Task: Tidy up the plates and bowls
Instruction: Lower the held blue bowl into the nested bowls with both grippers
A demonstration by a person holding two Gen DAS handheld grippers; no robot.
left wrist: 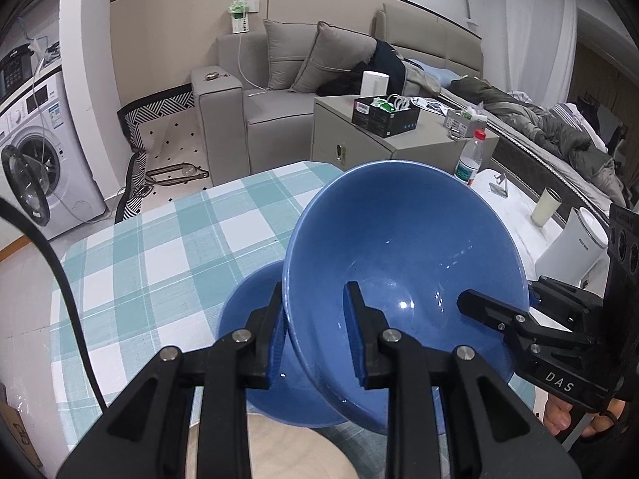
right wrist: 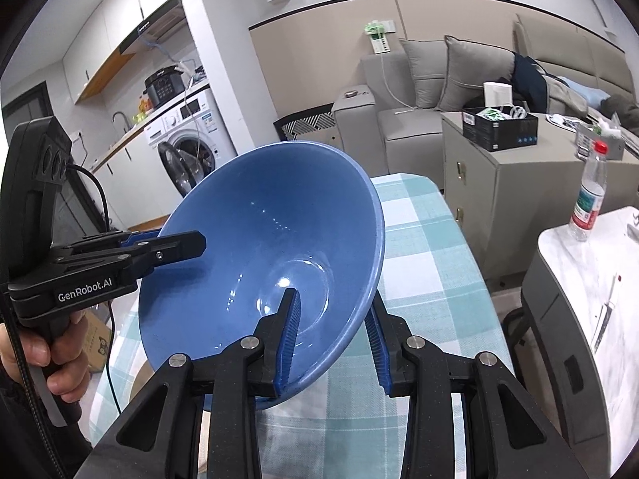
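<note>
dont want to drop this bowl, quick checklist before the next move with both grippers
1. Left gripper clamped on the rim of the lifted bowl: ok.
2. Right gripper clamped on the opposite rim: ok.
3. Lifted bowl empty, nothing to spill: ok.
4. Lifted bowl level: not ok, it tilts.
5. Second bowl on the checked tablecloth empty, ready for stacking: ok.
6. Clearance between the two bowls: cannot tell.
7. Bottle well clear: ok.
</note>
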